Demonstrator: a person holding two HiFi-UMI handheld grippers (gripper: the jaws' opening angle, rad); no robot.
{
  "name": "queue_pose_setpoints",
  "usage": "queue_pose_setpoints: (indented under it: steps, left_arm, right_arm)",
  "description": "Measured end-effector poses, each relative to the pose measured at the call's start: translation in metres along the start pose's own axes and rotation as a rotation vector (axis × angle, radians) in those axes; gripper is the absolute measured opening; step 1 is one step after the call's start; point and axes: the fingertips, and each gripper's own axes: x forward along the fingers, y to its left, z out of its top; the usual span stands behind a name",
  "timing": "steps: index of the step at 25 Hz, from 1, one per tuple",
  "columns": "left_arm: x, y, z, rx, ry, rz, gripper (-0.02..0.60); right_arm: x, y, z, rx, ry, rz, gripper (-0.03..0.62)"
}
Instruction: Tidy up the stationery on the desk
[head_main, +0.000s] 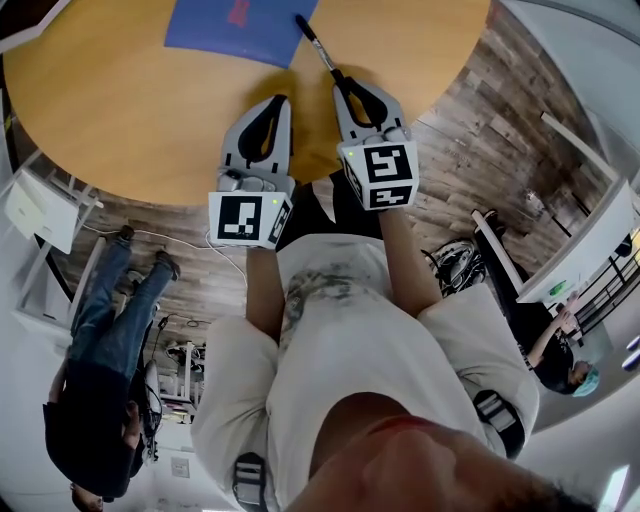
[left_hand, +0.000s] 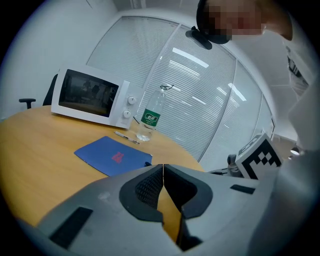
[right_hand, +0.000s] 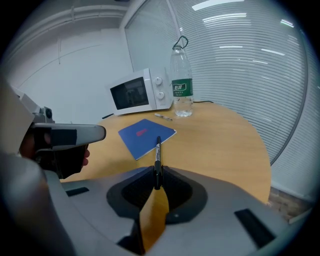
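Wooden and round, the counter (head_main: 120, 100) carries a blue notebook (head_main: 230, 25) with a red mark on its cover, lying flat towards the far side from the person. Both forearms reach forward from the torso, side by side and roughly parallel, with the two grippers over the counter's near edge. The right gripper (right_hand: 157, 172) sits a little further forward than the left; its jaws are clamped on the rear end of a black pen (right_hand: 158, 155), which sticks straight out ahead of them, its far tip reaching the notebook's near edge, though whether it touches the cover cannot be told. The left gripper (left_hand: 163, 167) is just beside the right one, its jaws pressed together with nothing between them, pointing towards the notebook. Beyond the notebook stand a white microwave (left_hand: 90, 97) and a clear water bottle (left_hand: 150, 117) with a green label, and a second pen (left_hand: 126, 136) lies on the counter just beside the bottle's base
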Motion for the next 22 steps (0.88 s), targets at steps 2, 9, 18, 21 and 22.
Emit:
queue_pose_setpoints:
  steps: [2, 9, 18, 21, 22]
  left_arm:
    - [0.0, -0.002, -0.005, -0.004, 0.003, 0.006, 0.012]
    - [-0.003, -0.008, -0.019, -0.014, 0.007, 0.025, 0.012]
    - [-0.009, -0.006, -0.027, -0.022, 0.006, 0.05, 0.012]
    - [-0.013, 0.0, -0.028, -0.022, 0.005, 0.07, 0.012]
    - [-0.014, 0.004, -0.028, -0.02, 0.006, 0.078, 0.012]
  right_arm:
    - [-0.001, 0.001, -0.006, 0.001, 0.008, 0.001, 0.109]
    - [-0.002, 0.016, -0.027, -0.017, 0.052, 0.023, 0.11]
    - [0.001, 0.047, -0.042, -0.079, 0.11, 0.127, 0.123]
    - [0.005, 0.054, -0.043, -0.085, 0.12, 0.147, 0.114]
    - [0.007, 0.056, -0.043, -0.088, 0.121, 0.151, 0.106]
